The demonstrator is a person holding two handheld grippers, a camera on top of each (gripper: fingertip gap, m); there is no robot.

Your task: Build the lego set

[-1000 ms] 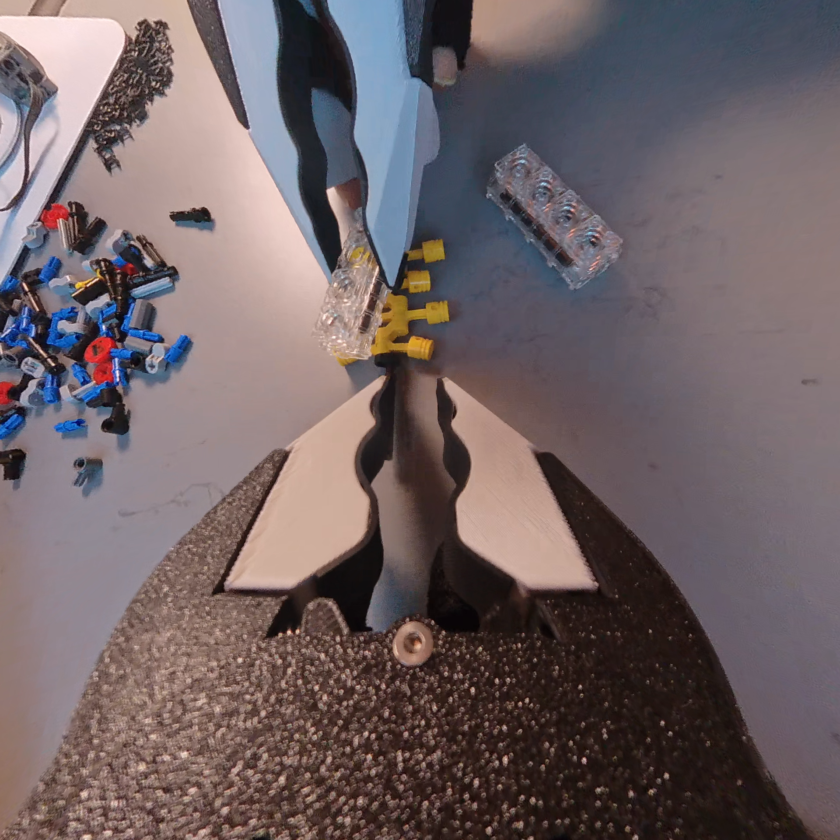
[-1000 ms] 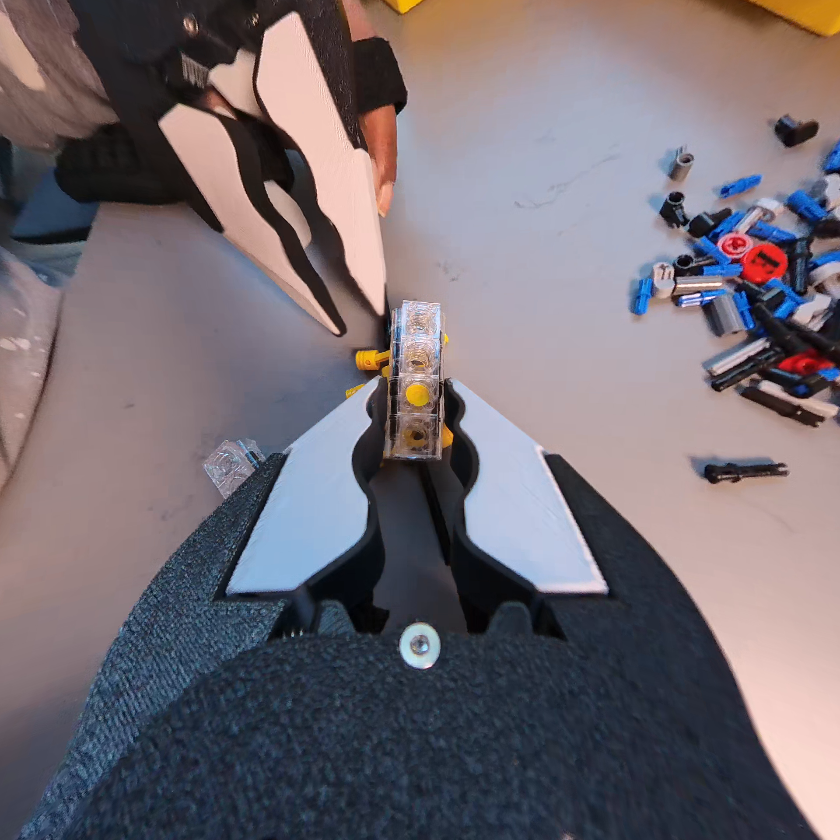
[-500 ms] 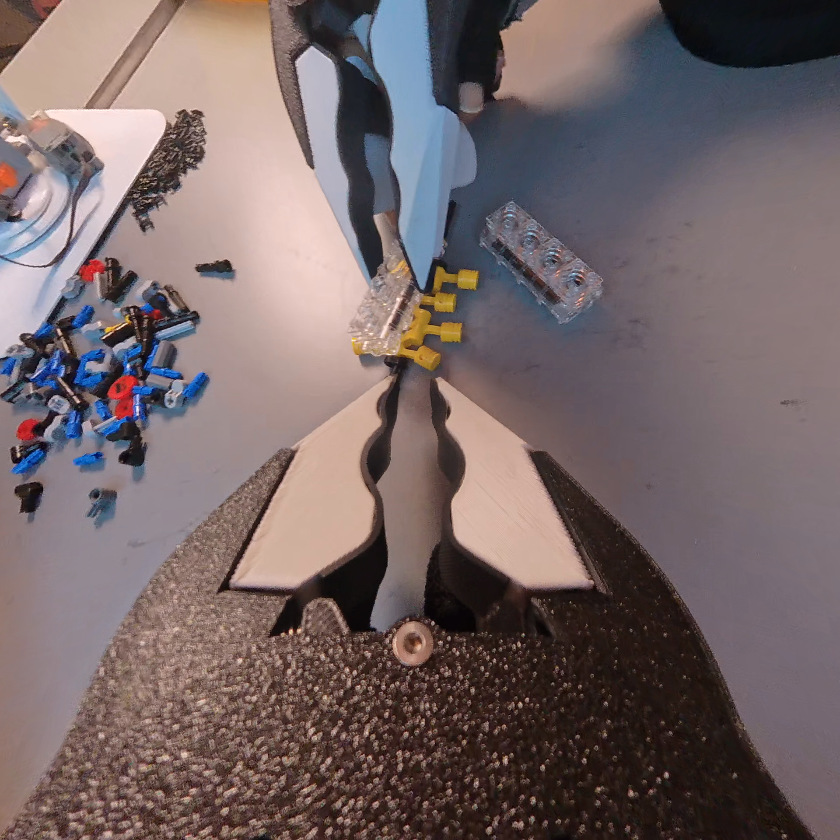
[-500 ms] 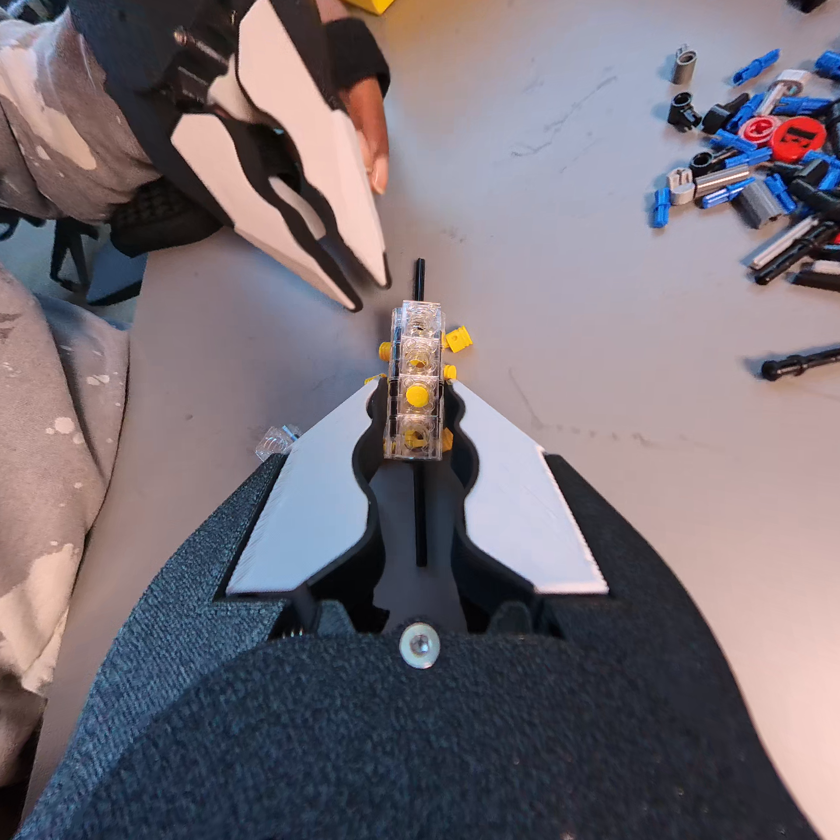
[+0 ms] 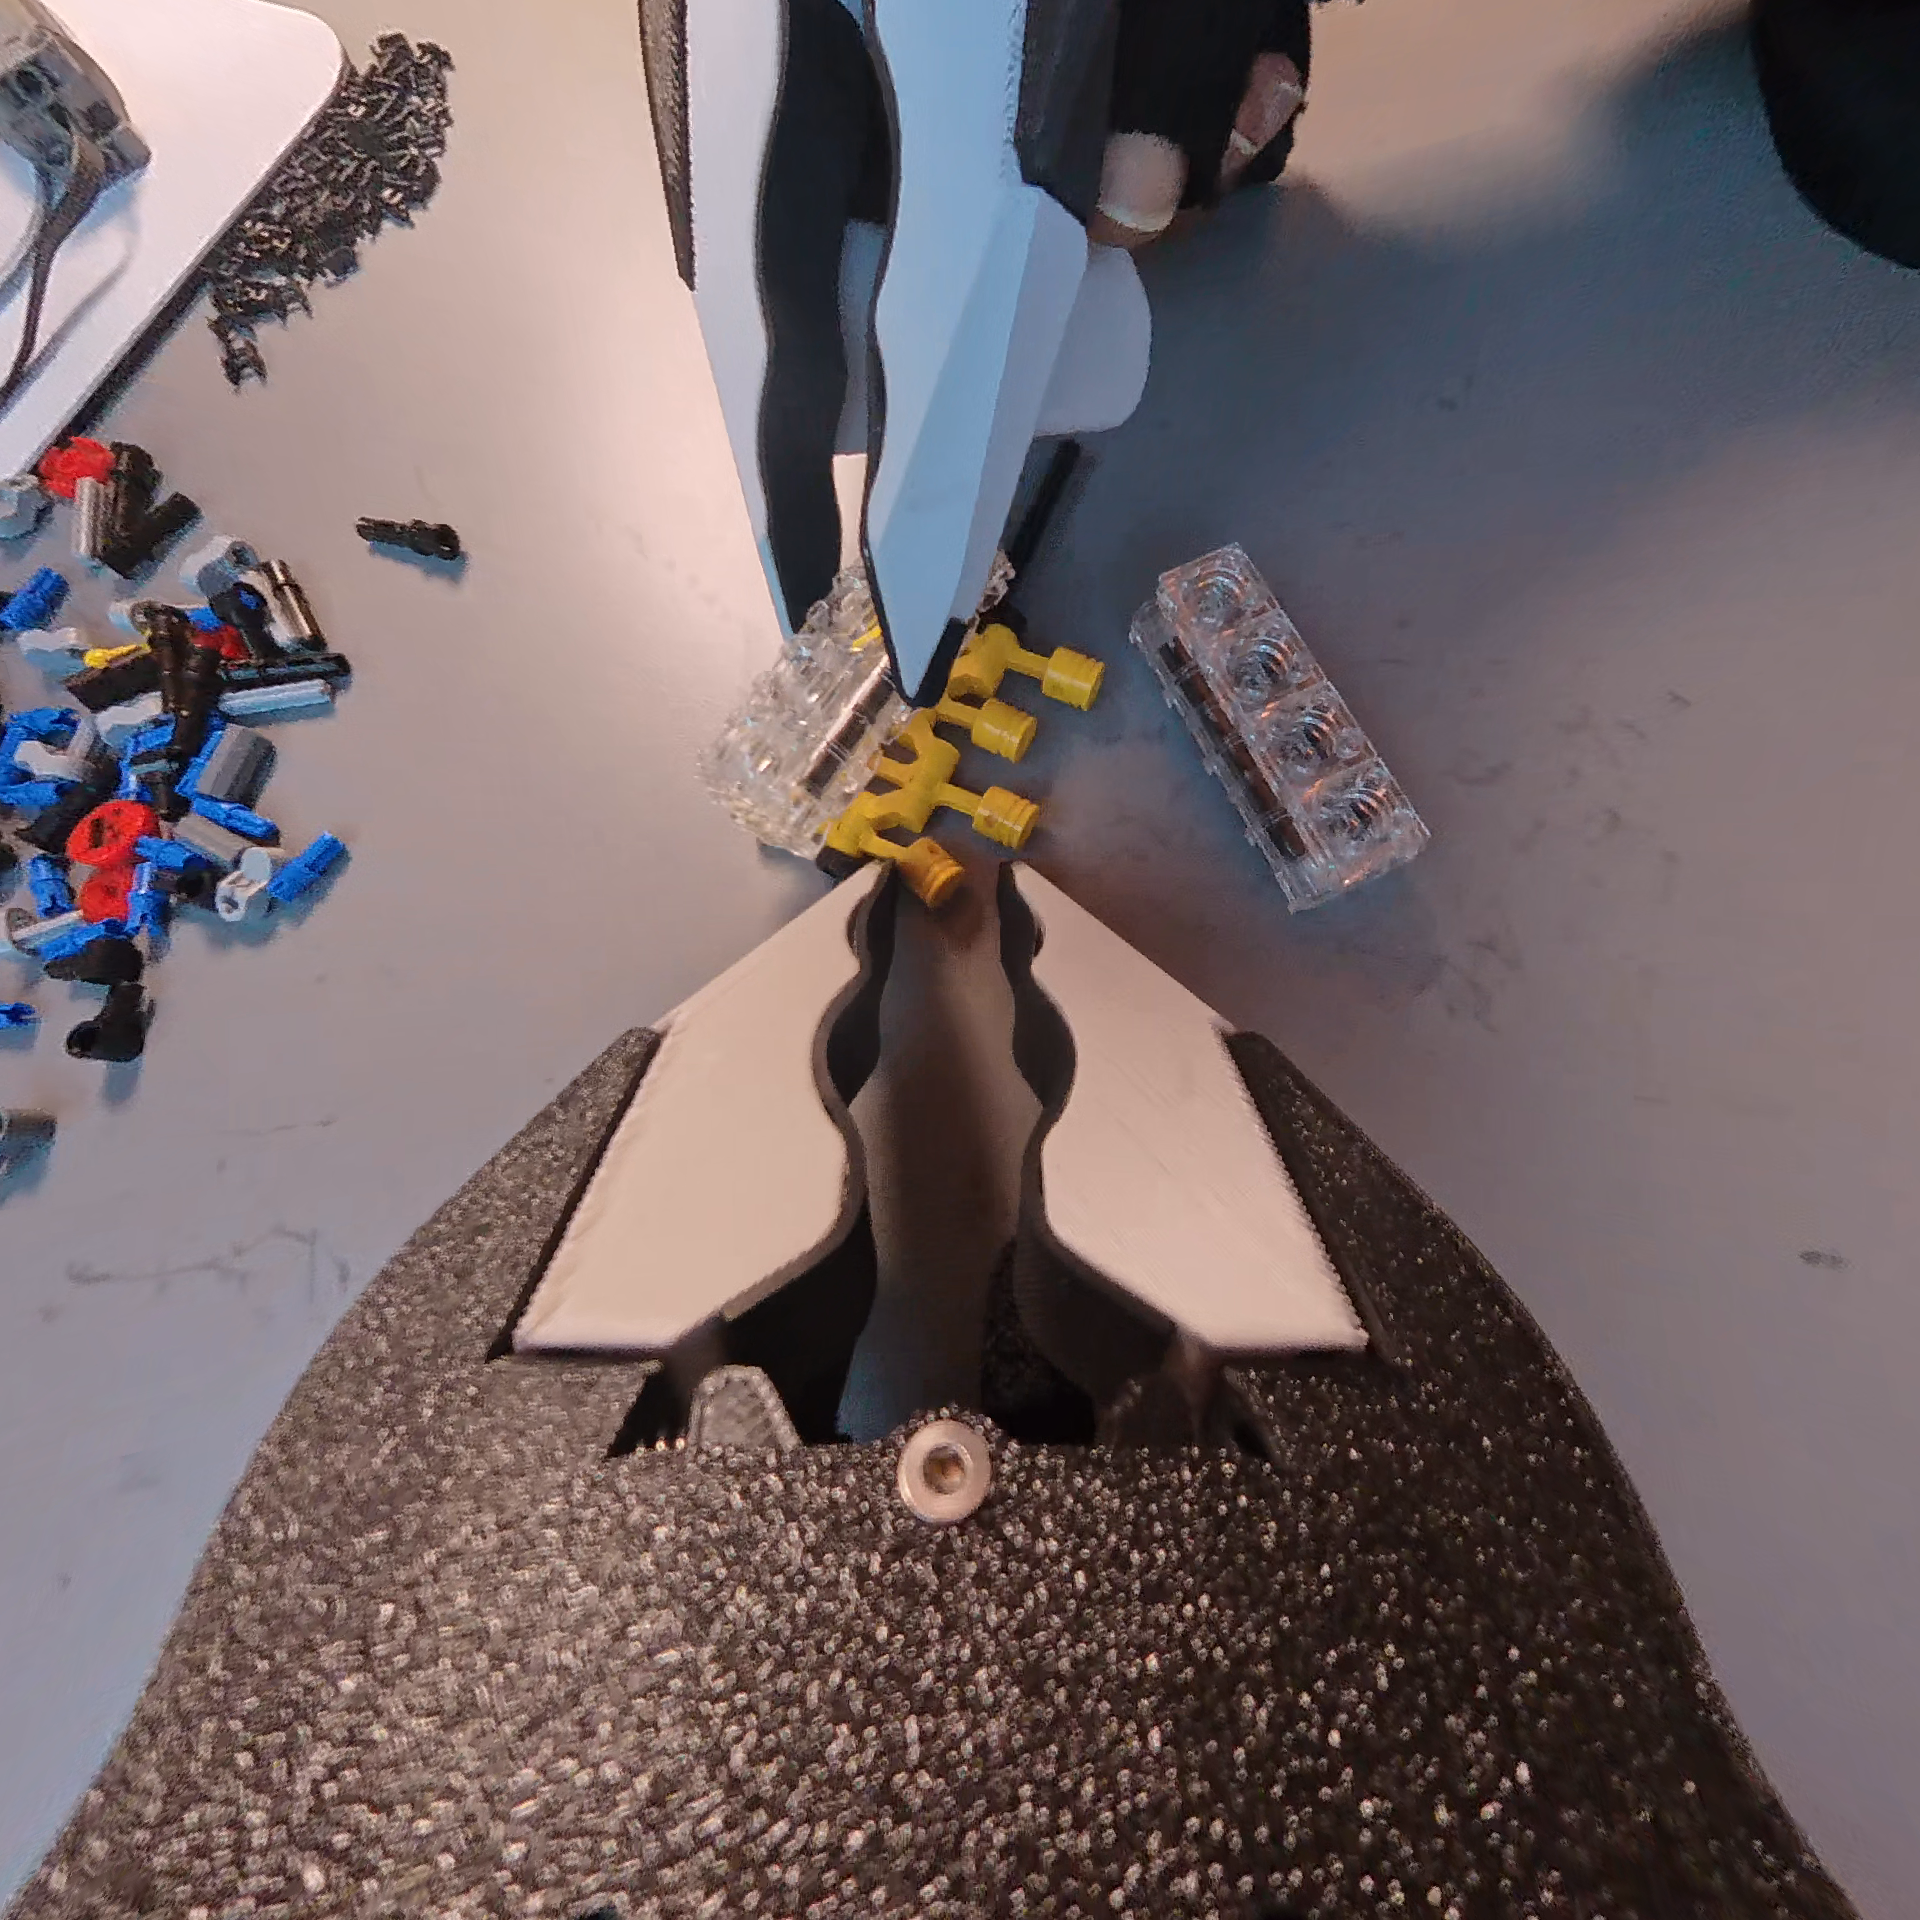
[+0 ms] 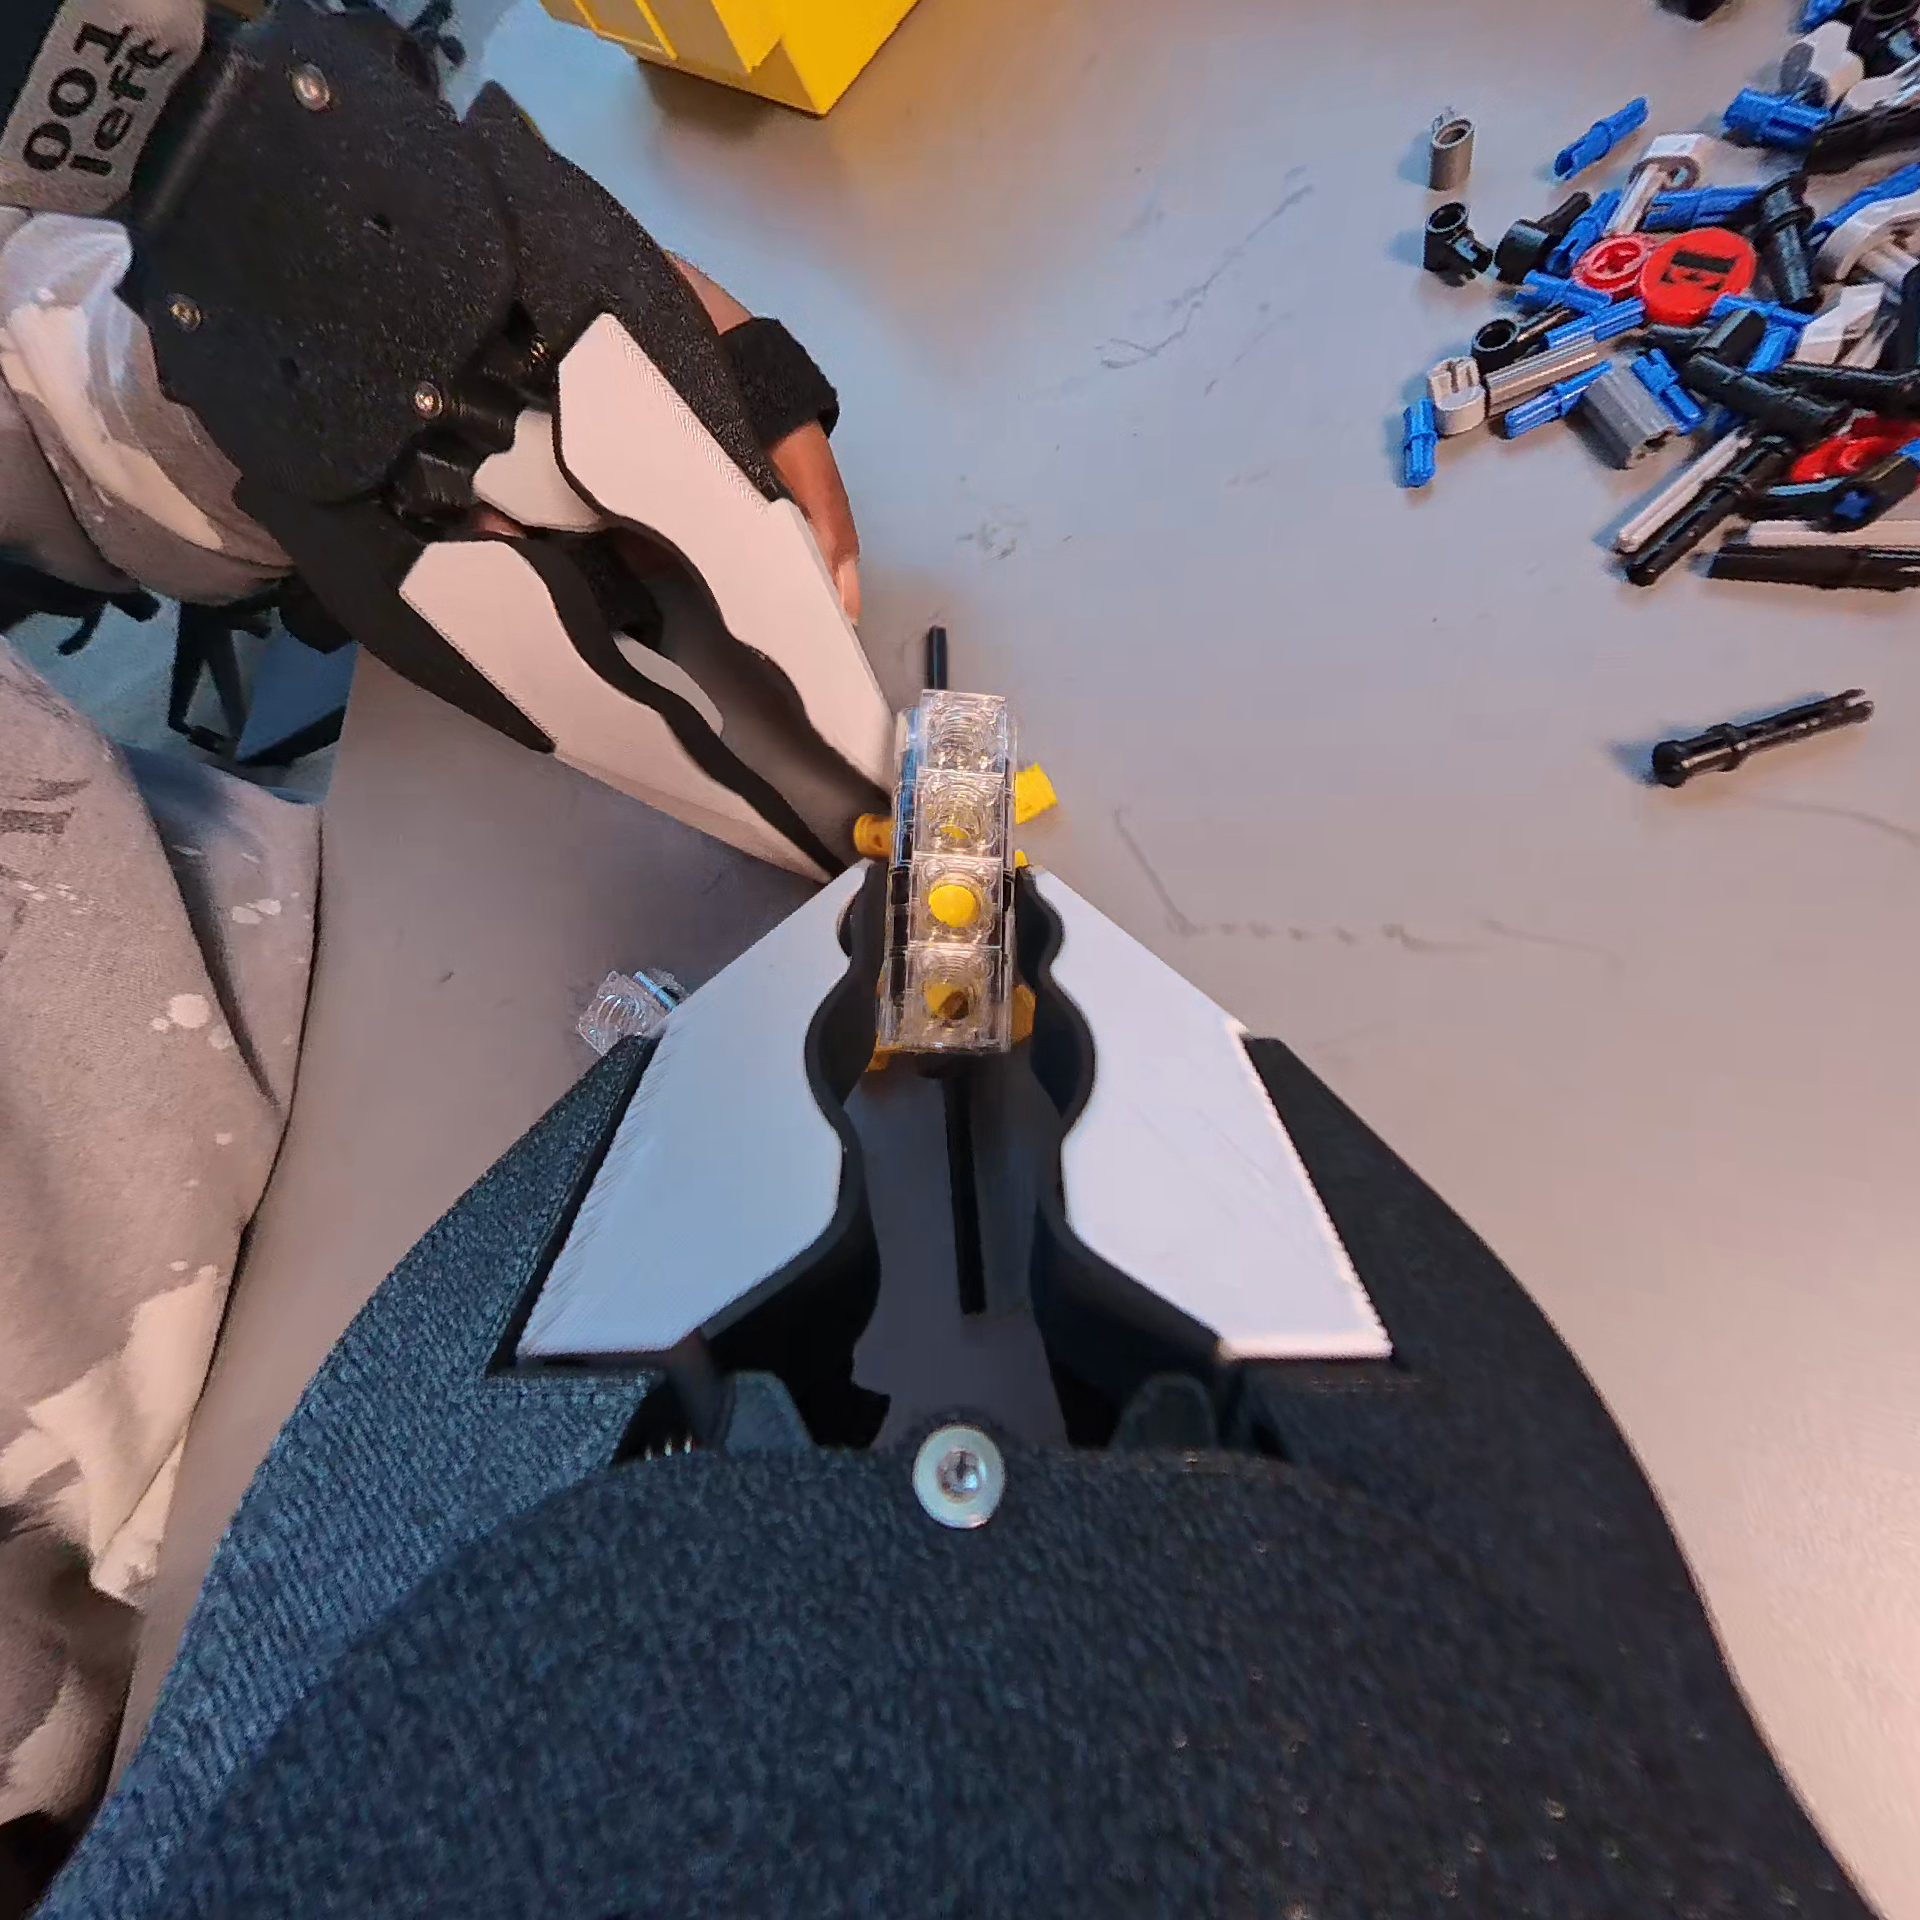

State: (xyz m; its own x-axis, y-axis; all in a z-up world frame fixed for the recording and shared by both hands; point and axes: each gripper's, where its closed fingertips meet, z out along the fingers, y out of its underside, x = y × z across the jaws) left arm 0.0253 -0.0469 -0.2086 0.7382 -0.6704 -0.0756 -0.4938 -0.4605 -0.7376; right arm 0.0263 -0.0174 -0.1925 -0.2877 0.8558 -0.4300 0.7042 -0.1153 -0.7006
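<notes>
1. The right gripper [image 6: 951, 883] is gripping a clear four-cylinder engine block [image 6: 948, 883], its fingers closed against the block's two sides, and is holding it on or just above the grey table [image 6: 1195, 582]; which of the two I cannot tell.

2. Yellow pistons [image 5: 982, 727] are sticking out of the block's open side on a yellow crank assembly, and a black axle [image 6: 966, 1205] is running through its length, poking out at both ends. I judge this sub-assembly to be partly built: pistons and shaft are in, but one half of the housing is missing.

3. The left gripper [image 5: 940, 883] is pointing its tips at the lowest piston, with a narrow gap between the fingers. It is gripping nothing that shows. Whether it is touching the piston I cannot tell; in the right wrist view its tip is sitting right against the block's side.

4. A second clear cylinder block [image 5: 1278, 727] is lying loose just beside the pistons, untouched. It is probably the mating half, waiting to be pushed over them.

5. A pile of blue, black, grey and red Technic pins and connectors [image 5: 135, 748] is lying well apart on the table, with a loose black pin [image 5: 407, 535] and a heap of small black links [image 5: 332, 197] beyond. A yellow box [image 6: 748, 42] is sitting at the far edge.

6. So most of the set is waiting unbuilt.
</notes>
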